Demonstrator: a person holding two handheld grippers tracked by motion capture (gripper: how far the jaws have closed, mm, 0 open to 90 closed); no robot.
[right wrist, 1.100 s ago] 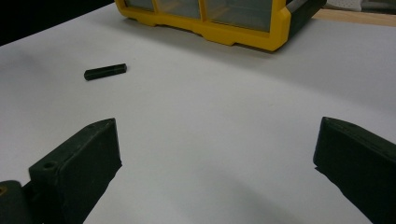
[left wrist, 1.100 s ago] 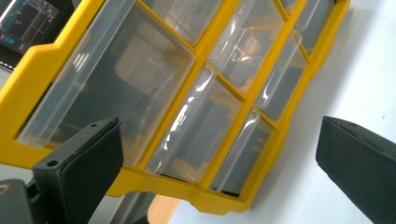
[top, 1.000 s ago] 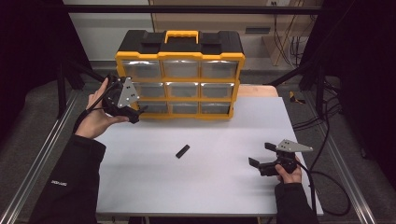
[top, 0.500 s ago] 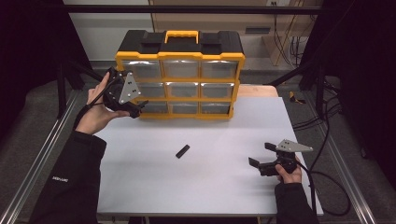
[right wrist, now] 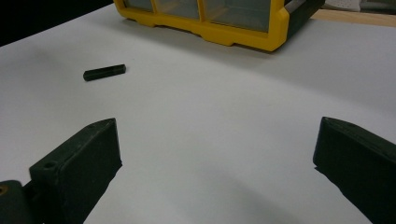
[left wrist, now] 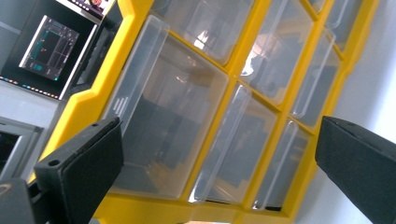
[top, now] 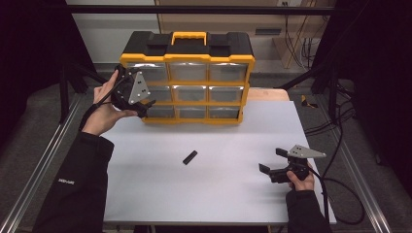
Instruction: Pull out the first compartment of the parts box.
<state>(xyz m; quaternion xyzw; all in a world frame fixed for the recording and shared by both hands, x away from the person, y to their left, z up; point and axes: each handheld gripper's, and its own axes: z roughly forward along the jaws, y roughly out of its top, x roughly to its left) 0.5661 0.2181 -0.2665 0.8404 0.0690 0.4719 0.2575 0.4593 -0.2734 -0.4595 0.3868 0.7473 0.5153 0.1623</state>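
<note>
The left hand-held gripper point(top: 145, 104) gapes wide at the drawer organizer's point(top: 187, 77) left drawers; the right hand-held gripper point(top: 271, 161) rests open, well apart.

Sleeve point(top: 67, 180): small white print, too small to read.
Monitor point(left wrist: 49, 48): coloured graphics, no legible text.

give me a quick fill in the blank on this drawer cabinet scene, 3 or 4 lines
1. The left gripper is held up at the ____ column of the drawer cabinet, jaws open.
2. The cabinet's clear drawers sit in three rows of ____.
3. The small black piece lies on the white table, ____ from both grippers.
4. The right gripper rests low near the table's ____ edge.

Missing words: left; three; apart; right
</note>
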